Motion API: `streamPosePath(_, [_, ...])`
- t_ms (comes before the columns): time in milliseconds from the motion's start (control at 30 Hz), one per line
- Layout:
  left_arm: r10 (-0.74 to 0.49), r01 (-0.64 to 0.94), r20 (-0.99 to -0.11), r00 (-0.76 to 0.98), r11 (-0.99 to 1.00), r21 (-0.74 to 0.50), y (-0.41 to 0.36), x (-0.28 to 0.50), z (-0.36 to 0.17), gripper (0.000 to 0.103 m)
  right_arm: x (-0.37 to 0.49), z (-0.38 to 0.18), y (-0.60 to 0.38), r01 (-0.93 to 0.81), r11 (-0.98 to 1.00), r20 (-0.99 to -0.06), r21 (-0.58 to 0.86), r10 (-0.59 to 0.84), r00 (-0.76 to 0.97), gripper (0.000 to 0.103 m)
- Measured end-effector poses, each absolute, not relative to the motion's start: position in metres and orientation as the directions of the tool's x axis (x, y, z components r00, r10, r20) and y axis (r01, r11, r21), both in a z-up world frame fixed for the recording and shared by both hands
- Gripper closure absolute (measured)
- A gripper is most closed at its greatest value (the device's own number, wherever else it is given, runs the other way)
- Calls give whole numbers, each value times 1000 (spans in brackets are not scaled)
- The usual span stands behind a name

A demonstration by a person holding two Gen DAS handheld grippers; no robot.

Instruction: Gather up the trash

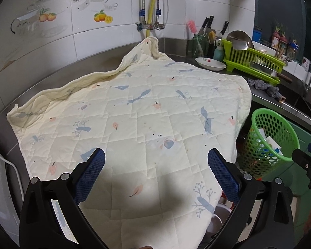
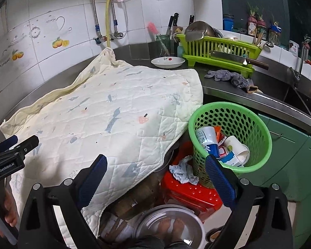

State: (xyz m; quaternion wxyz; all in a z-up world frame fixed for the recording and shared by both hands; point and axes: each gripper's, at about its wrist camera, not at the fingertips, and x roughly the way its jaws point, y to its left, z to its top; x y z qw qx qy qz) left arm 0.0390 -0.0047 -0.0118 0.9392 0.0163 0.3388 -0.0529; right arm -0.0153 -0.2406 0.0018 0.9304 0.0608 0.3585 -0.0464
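between right hand-held gripper (image 2: 155,173) fingers, perhaps below: crumpled paper (image 2: 183,171)

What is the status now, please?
Left gripper open, empty, over quilt. Right gripper open, empty. Cups in green basket; crumpled paper outside on red stool. Nothing blocking.

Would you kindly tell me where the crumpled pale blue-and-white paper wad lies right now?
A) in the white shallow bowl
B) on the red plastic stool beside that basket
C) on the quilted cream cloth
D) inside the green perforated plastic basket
B: the crumpled pale blue-and-white paper wad rests on the red plastic stool, just outside the green perforated plastic basket.
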Motion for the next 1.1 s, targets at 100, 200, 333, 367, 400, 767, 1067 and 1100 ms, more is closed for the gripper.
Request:
streamPosePath(100, [-88,114,-636,767,994,0,-6,38,-11,5,-16,3,-238,129,989,-671,79,-43,740,11])
streamPosePath(200, [-77,112,-635,769,994,15,-8,38,-11,5,-16,4,-238,128,989,-670,79,-43,741,11])
streamPosePath(333, [-66,110,-632,772,993,31,-11,38,-11,5,-16,3,-238,127,989,-671,77,-42,740,11])
streamPosePath(367, [-64,109,-632,772,993,32,-11,37,-11,5,-16,3,-238,126,989,-672,75,-43,739,11])
streamPosePath(400, [-64,108,-633,772,994,32,-11,38,-12,5,-16,3,-238,128,989,-672,75,-45,739,11])
streamPosePath(767, [-50,101,-631,774,994,45,-13,37,-16,5,-15,0,-234,125,989,-677,72,-44,735,11])
streamPosePath(1067, [-37,89,-627,778,995,51,-10,35,-15,5,-15,-1,-232,124,990,-678,72,-43,734,11])
streamPosePath(1100, [-35,88,-629,777,995,53,-10,35,-15,5,-15,-2,-232,124,990,-679,72,-43,733,11])
